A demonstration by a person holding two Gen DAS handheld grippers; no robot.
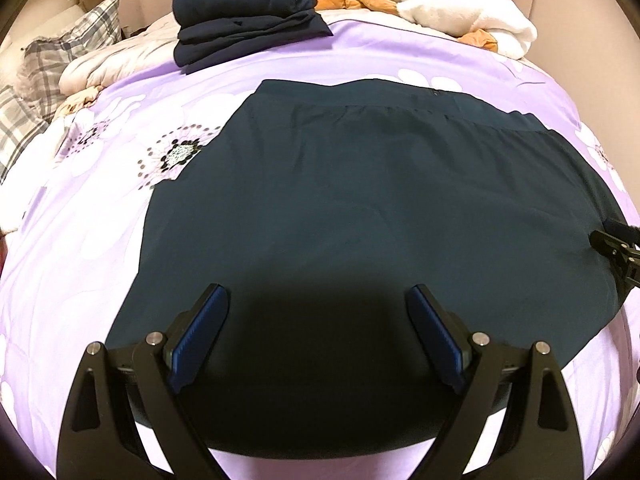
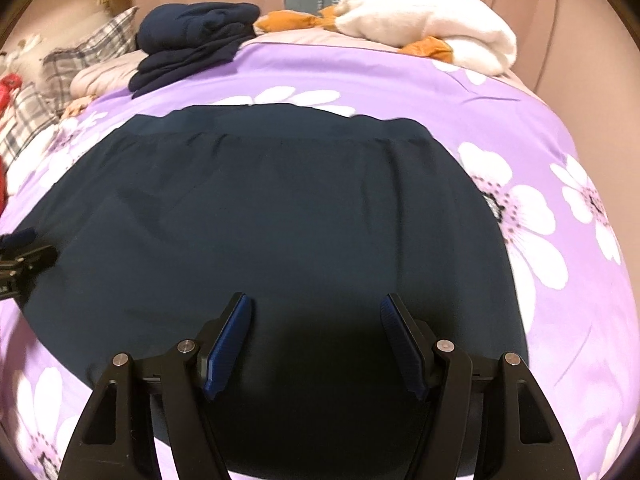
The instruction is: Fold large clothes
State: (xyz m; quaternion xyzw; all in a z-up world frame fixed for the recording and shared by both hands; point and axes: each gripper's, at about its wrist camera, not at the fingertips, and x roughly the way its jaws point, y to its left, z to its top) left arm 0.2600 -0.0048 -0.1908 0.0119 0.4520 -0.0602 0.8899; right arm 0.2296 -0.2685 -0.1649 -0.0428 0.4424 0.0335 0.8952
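Observation:
A large dark teal garment [image 1: 380,200] with a gathered waistband at its far edge lies spread flat on the purple floral bedspread [image 1: 100,220]. In the right wrist view the same garment [image 2: 280,208] fills the middle. My left gripper [image 1: 318,294] hovers over its near hem, jaws wide apart, nothing between the blue pads. My right gripper [image 2: 316,302] hangs over the near right part of the cloth, also open and empty. Each gripper shows at the edge of the other's view: the right gripper [image 1: 618,248] and the left gripper [image 2: 24,260].
A stack of folded navy clothes [image 1: 244,12] sits at the far left of the bed. A white and orange plush toy [image 1: 452,4] lies at the far right. Plaid pillows [image 1: 72,48] and a crumpled quilt sit at the left. A pink curtain hangs behind.

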